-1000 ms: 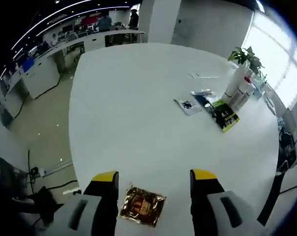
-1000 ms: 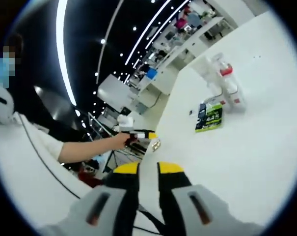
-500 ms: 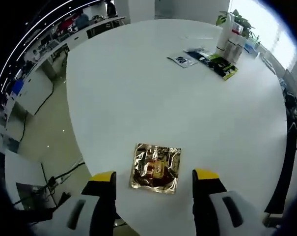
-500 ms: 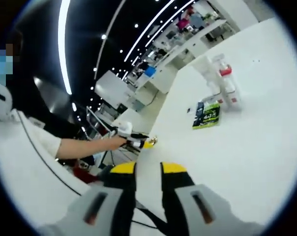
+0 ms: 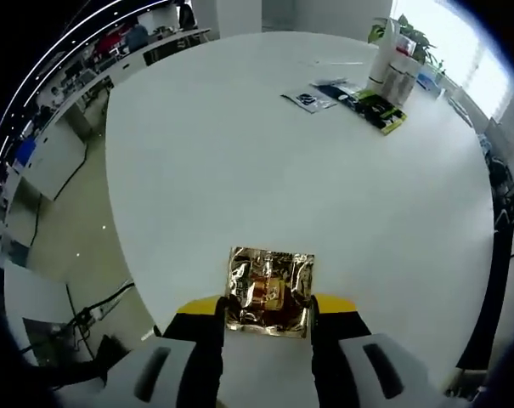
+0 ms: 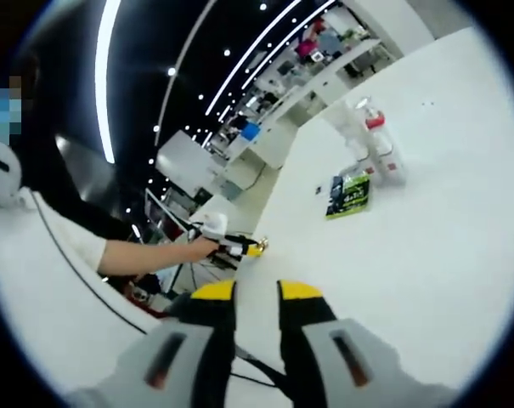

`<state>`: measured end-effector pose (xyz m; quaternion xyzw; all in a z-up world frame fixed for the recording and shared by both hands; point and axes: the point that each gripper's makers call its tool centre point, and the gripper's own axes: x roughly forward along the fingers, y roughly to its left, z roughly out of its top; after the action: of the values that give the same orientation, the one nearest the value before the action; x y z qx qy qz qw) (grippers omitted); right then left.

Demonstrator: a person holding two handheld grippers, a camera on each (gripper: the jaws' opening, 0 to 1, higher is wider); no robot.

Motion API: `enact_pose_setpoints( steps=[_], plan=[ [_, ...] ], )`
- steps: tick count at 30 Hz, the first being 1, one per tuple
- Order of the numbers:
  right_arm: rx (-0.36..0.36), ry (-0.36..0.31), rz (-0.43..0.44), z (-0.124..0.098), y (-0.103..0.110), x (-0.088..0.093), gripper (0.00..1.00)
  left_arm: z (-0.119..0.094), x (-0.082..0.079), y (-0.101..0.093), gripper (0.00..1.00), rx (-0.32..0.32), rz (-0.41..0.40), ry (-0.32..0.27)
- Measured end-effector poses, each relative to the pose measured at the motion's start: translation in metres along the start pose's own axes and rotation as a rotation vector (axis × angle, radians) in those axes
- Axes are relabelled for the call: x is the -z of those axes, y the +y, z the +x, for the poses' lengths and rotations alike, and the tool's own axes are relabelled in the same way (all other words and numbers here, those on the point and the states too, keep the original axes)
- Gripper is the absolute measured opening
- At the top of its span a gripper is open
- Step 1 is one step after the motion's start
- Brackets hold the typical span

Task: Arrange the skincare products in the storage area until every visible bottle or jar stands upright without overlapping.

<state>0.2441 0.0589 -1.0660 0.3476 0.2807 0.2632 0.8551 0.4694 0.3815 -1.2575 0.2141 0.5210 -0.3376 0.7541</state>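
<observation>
Left claw (image 5: 268,308): its yellow-tipped jaws stand close against the two sides of a gold foil sachet (image 5: 270,289), touching its lower corners; it appears to grip the sachet.
Gold foil sachet: lies flat near the close edge of the round white tabletop (image 5: 265,161), crinkled and shiny, with a reddish print in the middle.
Right claw (image 6: 255,291): jaws nearly together with a narrow gap between them, nothing held, raised above the tabletop's edge.
Skincare bottles (image 5: 391,70): white, upright, grouped at the far side of the tabletop, well apart from the sachet; in the right gripper view (image 6: 374,140) one carries a red cap.
Flat packets: a green-and-black one (image 5: 382,111) lies just before the bottles, with a darker sachet (image 5: 307,99) beside it.
Plant (image 5: 403,36): green leaves behind the bottles.
Person's hand (image 6: 207,247): holds the left claw at the tabletop's edge, seen from the right gripper view.
</observation>
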Motion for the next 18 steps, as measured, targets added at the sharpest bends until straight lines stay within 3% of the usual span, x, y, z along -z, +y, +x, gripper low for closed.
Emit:
enact_pose_setpoints(
  steps=[9,18],
  plan=[
    [-0.003,-0.006,0.002,-0.001,0.001,0.001,0.17,-0.001,-0.001,-0.022,0.4,0.02,0.053,0.005],
    [-0.044,0.009,-0.015,0.012,0.007,-0.006,0.17,-0.009,-0.023,-0.056,0.4,0.066,0.11,-0.07]
  ],
)
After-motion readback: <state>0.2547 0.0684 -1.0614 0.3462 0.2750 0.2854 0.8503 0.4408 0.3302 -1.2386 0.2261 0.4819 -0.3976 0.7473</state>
